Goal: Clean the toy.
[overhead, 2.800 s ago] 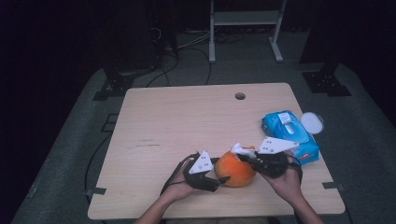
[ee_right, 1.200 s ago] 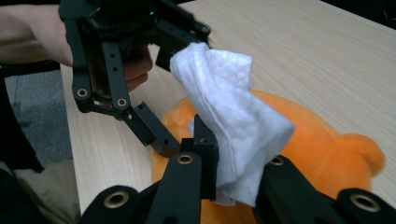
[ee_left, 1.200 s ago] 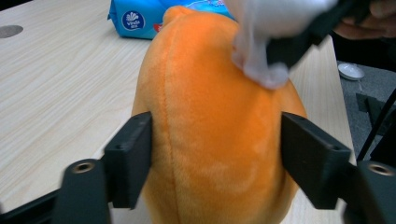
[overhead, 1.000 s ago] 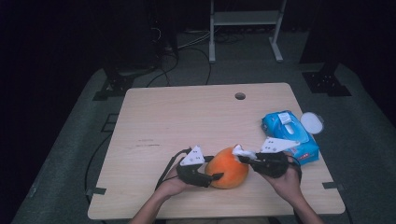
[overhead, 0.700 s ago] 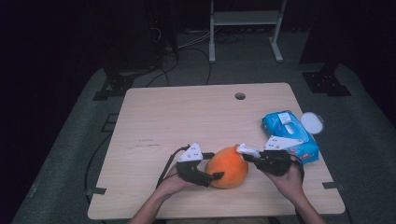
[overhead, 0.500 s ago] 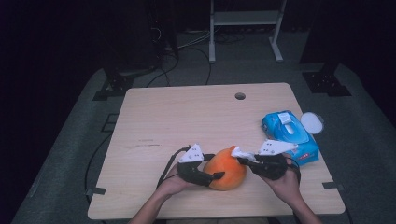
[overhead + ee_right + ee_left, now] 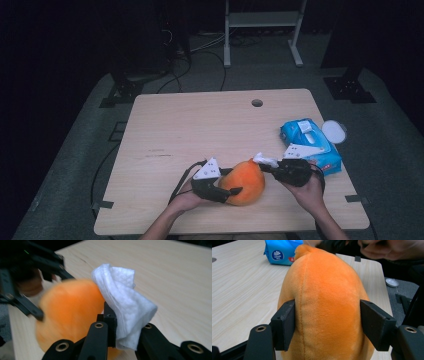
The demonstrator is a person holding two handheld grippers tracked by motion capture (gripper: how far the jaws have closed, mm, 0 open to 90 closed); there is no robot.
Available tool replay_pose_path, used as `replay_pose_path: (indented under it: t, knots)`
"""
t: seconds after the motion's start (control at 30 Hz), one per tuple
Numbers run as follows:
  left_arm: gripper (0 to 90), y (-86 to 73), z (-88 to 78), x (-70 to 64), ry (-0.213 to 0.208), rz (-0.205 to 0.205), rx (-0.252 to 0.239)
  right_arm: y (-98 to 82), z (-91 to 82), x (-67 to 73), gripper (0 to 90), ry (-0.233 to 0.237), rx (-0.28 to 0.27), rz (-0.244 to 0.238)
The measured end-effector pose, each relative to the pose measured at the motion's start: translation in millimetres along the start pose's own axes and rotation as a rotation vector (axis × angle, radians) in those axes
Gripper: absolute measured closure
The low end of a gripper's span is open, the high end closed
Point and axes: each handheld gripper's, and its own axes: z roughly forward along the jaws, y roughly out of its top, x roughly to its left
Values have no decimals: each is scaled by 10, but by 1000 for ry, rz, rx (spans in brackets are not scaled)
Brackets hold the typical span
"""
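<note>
An orange plush toy (image 7: 244, 182) rests near the table's front edge. My left gripper (image 7: 226, 191) is shut on the plush toy (image 7: 325, 305), one jaw pressing each side of its body. My right gripper (image 7: 267, 164) is shut on a crumpled white wipe (image 7: 264, 160), held against the toy's upper right side. In the right gripper view the wipe (image 7: 123, 305) bulges up from between the jaws, with the orange toy (image 7: 72, 315) just behind it and the left gripper's black frame (image 7: 30, 270) beyond.
A blue pack of wet wipes (image 7: 310, 145) lies at the table's right edge, just beyond my right hand, with a white round lid (image 7: 334, 131) beside it. The wooden table (image 7: 210, 130) has a cable hole (image 7: 257, 103) at the back.
The left gripper has held the plush toy and tilted it slightly. The right gripper with the wipe has moved back and forth over the toy's top right side.
</note>
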Motion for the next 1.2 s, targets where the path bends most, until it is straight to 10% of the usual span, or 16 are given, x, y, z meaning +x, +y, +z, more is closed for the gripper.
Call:
replay_pose_path:
  t: [0.17,0.43,0.63,0.87,1.07,1.2]
  knots:
    - [324,11,24,-37,9,17,-3,116,-38,173,828,78,-42,-42]
    - [310,59,64,-92,5,26,-21,27,-62,-7,828,16,1,-9]
    - [256,89,101,-115,6,36,-29,144,-36,223,829,50,2,-82]
    - [64,-66,136,80,-71,-132,36,73,-7,153,828,68,43,-58]
    - [362,15,112,19,-22,-63,6,93,-38,124,828,45,17,-32]
    - [394,191,-51,-14,45,36,-61,176,-155,149,829,47,-69,-17]
